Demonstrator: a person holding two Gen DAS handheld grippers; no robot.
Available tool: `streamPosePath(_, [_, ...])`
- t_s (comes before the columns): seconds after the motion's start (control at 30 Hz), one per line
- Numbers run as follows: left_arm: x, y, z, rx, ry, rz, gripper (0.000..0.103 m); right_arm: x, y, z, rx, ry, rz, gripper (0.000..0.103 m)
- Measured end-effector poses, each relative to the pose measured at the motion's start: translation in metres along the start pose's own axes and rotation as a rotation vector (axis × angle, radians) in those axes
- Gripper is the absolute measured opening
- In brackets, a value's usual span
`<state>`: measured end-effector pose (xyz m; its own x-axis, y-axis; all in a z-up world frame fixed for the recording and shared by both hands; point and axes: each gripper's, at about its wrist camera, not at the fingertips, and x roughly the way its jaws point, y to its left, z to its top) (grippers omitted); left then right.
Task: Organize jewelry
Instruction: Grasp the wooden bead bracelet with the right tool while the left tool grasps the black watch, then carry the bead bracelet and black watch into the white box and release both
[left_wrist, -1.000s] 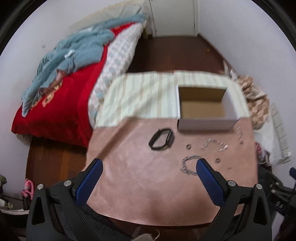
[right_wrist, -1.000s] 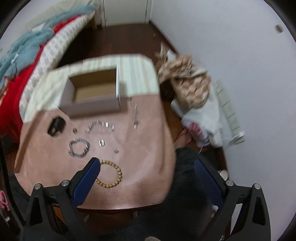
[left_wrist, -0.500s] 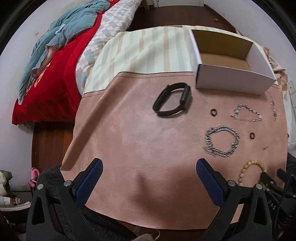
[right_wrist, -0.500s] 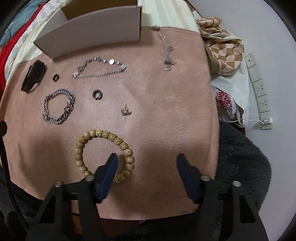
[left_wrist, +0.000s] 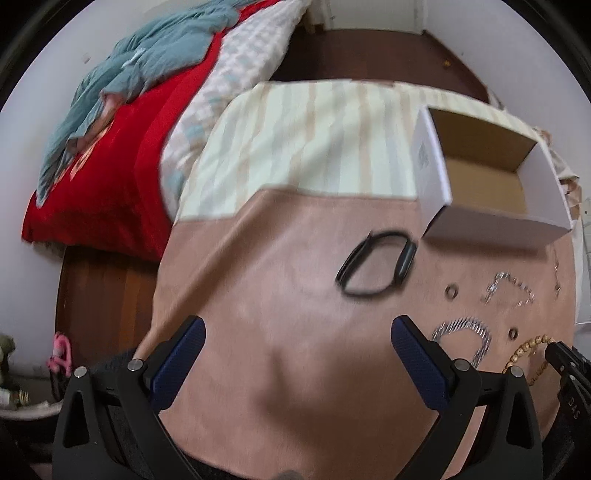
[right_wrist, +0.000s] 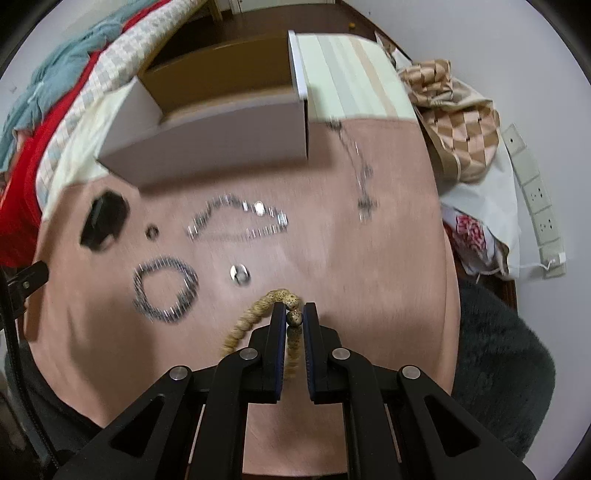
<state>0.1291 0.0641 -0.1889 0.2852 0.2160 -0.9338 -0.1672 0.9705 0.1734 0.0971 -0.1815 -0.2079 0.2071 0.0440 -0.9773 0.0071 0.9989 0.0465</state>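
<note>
On the pink mat (left_wrist: 258, 288) lie a black band (left_wrist: 376, 269), a thick chain bracelet (right_wrist: 164, 290), a thin chain (right_wrist: 240, 218), a necklace (right_wrist: 358, 166) and two small rings (right_wrist: 151, 232). An open white cardboard box (right_wrist: 221, 129) stands behind them. My right gripper (right_wrist: 294, 314) points down at the mat; its jaws are closing, and the pads pinch a bead of the wooden bead bracelet (right_wrist: 258, 308). My left gripper (left_wrist: 297, 332) hangs open over bare mat, short of the black band, with nothing between its fingers.
A bed with a red cover (left_wrist: 110, 166) and a teal blanket lies to the left. A striped cloth (left_wrist: 314, 140) covers the table's far half. A checked bag (right_wrist: 454, 122), a power strip (right_wrist: 535, 195) and a dark fuzzy rug (right_wrist: 509, 354) sit on the right.
Both grippers have sunk toward the mat. The right jaws went from wide open to shut on the wooden bead bracelet. The left jaws stayed open.
</note>
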Motion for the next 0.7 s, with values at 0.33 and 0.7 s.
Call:
streamPosePath(0.33, [0.041, -0.046, 0.025, 0.155, 0.067, -0.079, 0.078, 0.012, 0.001, 0.024, 0.003, -0.002, -0.009, 0.009])
streamPosePath(0.7, [0.06, -0.068, 0.035, 0.208, 0.075, -0.148, 0.014, 0.029, -0.014, 0.033, 0.012, 0.023, -0.019, 0.009])
